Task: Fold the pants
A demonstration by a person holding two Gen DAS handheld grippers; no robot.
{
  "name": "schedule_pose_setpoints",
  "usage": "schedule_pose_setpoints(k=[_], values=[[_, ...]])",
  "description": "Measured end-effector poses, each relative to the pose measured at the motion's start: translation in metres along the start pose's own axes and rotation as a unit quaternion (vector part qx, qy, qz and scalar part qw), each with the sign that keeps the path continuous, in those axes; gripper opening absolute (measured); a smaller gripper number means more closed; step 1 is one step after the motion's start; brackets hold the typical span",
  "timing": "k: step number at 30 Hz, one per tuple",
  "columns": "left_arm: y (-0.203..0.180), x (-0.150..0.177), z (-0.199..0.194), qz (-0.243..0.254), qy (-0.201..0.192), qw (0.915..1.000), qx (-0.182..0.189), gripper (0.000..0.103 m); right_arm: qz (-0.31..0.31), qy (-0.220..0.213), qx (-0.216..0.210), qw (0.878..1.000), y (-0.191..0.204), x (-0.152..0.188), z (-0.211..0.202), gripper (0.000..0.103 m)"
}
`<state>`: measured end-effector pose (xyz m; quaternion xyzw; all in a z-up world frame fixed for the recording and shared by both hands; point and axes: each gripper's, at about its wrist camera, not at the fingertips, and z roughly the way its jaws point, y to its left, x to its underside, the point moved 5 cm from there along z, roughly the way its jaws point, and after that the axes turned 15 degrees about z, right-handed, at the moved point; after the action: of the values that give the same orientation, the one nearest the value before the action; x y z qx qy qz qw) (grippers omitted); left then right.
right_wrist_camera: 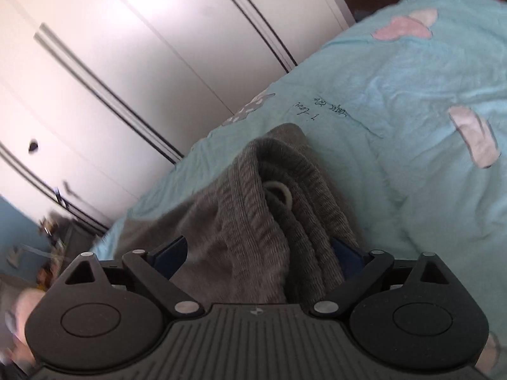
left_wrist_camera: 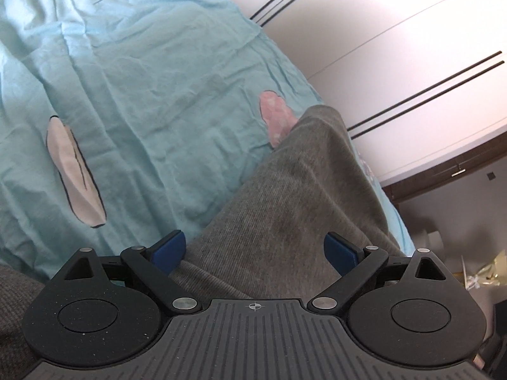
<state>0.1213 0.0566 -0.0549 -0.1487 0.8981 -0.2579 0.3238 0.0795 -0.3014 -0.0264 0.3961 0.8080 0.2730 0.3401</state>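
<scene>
Left hand-held gripper (left_wrist_camera: 255, 250): it points forward over the bed, low above the grey pants (left_wrist_camera: 285, 196). Its blue pads (left_wrist_camera: 168, 248) stand wide apart, one on each side of the fabric, and neither visibly clamps it. The cloth runs between them and on toward the bed's edge.

Right hand-held gripper (right_wrist_camera: 258, 255): it is tilted in its view, aimed at the bunched waistband end of the pants (right_wrist_camera: 253, 221). Its fingers also stand apart, with folded layers of ribbed fabric filling the gap between them. Whether the pads press on the cloth cannot be told, as the fabric hides the pad faces.

Location of the pants: they lie on the light blue bed cover (left_wrist_camera: 142, 95), close to the side that faces the white wardrobe doors (left_wrist_camera: 396, 31).

View differences: the left wrist view shows a smooth, flat stretch of the pants and a dark wooden piece of furniture (left_wrist_camera: 443, 174) beyond the bed. Only the right wrist view shows the ribbed waistband and a pale ring-shaped eyelet (right_wrist_camera: 280, 191) set in it.

Writing: dark cursive script (right_wrist_camera: 320, 107) is printed on the bed cover in the right wrist view. It appears upside down and cannot be read with certainty.
</scene>
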Motion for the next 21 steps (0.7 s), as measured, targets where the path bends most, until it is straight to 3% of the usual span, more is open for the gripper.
schedule_pose_setpoints(k=[4, 10, 11, 12, 14, 18, 21], values=[[-0.001, 0.002, 0.007, 0.006, 0.006, 0.9999, -0.006, 0.097, -0.012, 0.034, 0.028, 0.999, 0.003, -0.005, 0.022, 0.098], [-0.003, 0.004, 0.014, 0.017, 0.013, 0.9996, -0.02, 0.097, -0.122, 0.049, 0.076, 0.988, 0.018, 0.009, 0.038, 0.097], [-0.002, 0.004, 0.015, 0.016, 0.015, 0.9995, -0.022, 0.097, -0.142, 0.039, 0.084, 0.985, 0.021, 0.011, 0.037, 0.09], [-0.002, 0.005, 0.015, 0.015, 0.016, 0.9995, -0.023, 0.097, -0.164, 0.023, 0.094, 0.982, 0.022, 0.013, 0.034, 0.073], [-0.001, 0.005, 0.015, 0.017, 0.016, 0.9995, -0.024, 0.097, -0.179, 0.006, 0.098, 0.979, 0.022, 0.011, 0.027, 0.054], [-0.001, 0.006, 0.016, 0.021, 0.019, 0.9992, -0.027, 0.097, -0.178, -0.009, 0.066, 0.982, 0.026, 0.008, 0.01, 0.037], [-0.001, 0.007, 0.016, 0.023, 0.021, 0.999, -0.031, 0.097, -0.175, -0.028, 0.033, 0.984, 0.037, 0.007, -0.003, 0.032]])
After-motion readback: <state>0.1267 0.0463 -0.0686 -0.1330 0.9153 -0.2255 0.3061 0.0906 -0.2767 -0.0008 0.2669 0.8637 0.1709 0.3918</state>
